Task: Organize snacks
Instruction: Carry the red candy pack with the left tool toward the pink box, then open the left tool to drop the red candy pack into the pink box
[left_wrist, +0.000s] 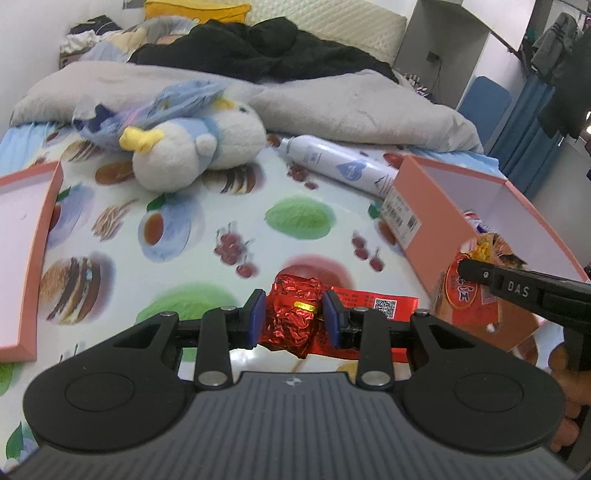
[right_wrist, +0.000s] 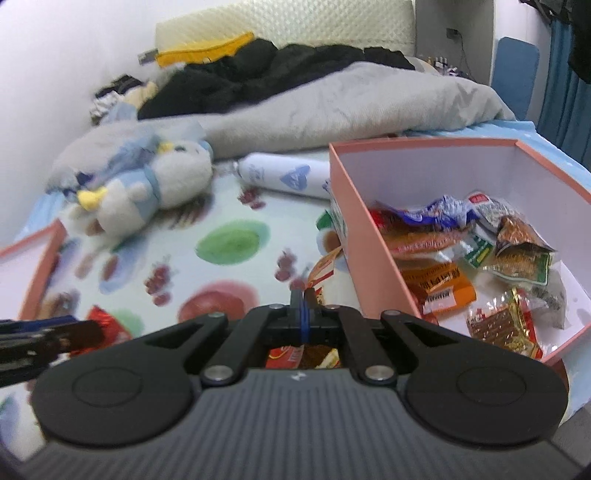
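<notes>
While both grippers hang over the printed bedsheet, this is how it lies:

Left gripper: blue pads pinching a crumpled red foil snack, held just above the sheet.

Beneath it: a flat red packet with a square code, lying on the sheet right behind the foil one.

Right gripper: fingers pressed tight together, clamped on the edge of an orange snack packet that sticks out past the tips, just beside the box wall.

Pink box: open-topped, on the right side of the bed; a heap of wrapped snacks already lies inside.

In the way: the box's near wall stands between the right gripper's packet and the heap inside.

Box lid: pink rim, white inside, lying open on the far left, well apart from the box.

Plush toy: white and blue with a yellow beak, on its side mid-bed, a bluish plastic bag draped over it.

White bottle: lying flat, its far end touching or just behind the box corner.

Further back: grey blanket, dark clothes.
</notes>
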